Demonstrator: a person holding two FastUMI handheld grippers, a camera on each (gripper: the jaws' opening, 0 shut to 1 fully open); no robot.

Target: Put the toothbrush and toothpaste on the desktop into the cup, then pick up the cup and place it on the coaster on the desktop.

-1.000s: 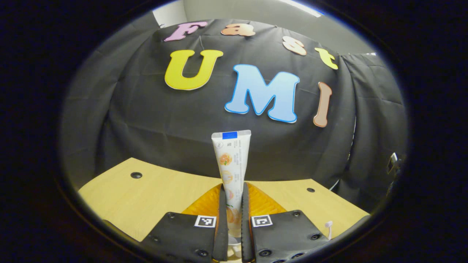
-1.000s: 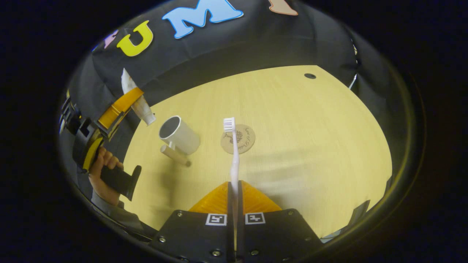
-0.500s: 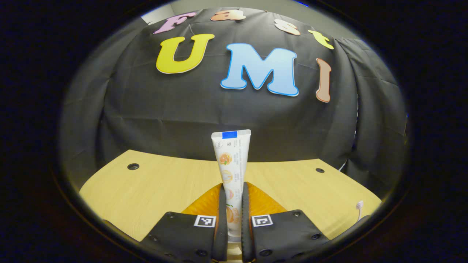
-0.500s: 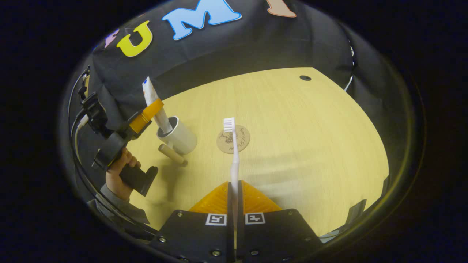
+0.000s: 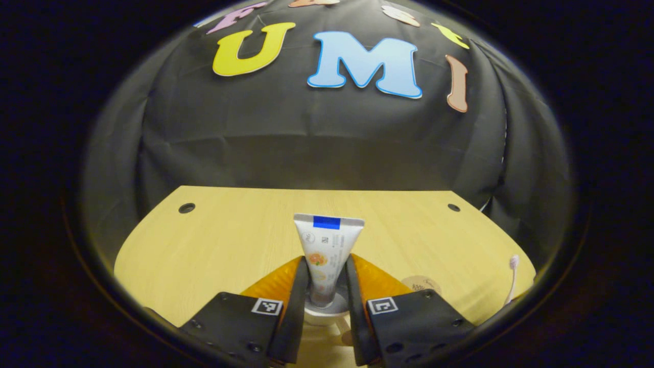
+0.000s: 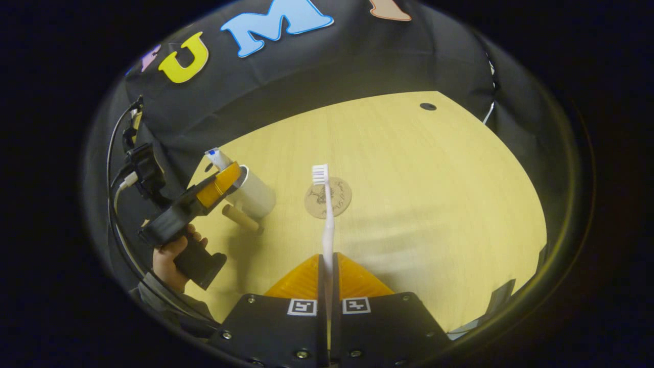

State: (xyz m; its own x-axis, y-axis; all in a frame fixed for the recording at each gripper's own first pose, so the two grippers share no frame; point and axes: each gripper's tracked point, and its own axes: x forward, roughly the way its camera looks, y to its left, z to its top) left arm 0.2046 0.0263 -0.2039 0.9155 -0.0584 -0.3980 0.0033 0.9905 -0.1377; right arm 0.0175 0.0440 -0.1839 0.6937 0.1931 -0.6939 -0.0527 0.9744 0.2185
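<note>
The white toothpaste tube (image 5: 327, 245) stands cap down in the white cup (image 5: 324, 309), with its flat crimped end up. My left gripper (image 5: 327, 261) is open around it, a small gap showing on each side of the tube. In the right gripper view the cup (image 6: 254, 192) has a wooden handle (image 6: 240, 219), the tube's end (image 6: 215, 155) sticks out above it, and the left gripper (image 6: 220, 182) hangs over the rim. My right gripper (image 6: 327, 256) is shut on the white toothbrush (image 6: 327, 220), bristles pointing away, above the desk. The round coaster (image 6: 337, 196) lies right of the cup.
The light wooden desk (image 6: 419, 204) has cable holes near its back corners (image 6: 427, 106) (image 5: 186, 208). A hand (image 6: 171, 250) holds the left gripper's black grip. In the left gripper view the coaster (image 5: 420, 283) and the toothbrush (image 5: 512, 278) appear at the right.
My left gripper has come down and tilted over the cup, lowering the toothpaste into it, and its fingers have spread apart. The right gripper has held the toothbrush nearly still.
</note>
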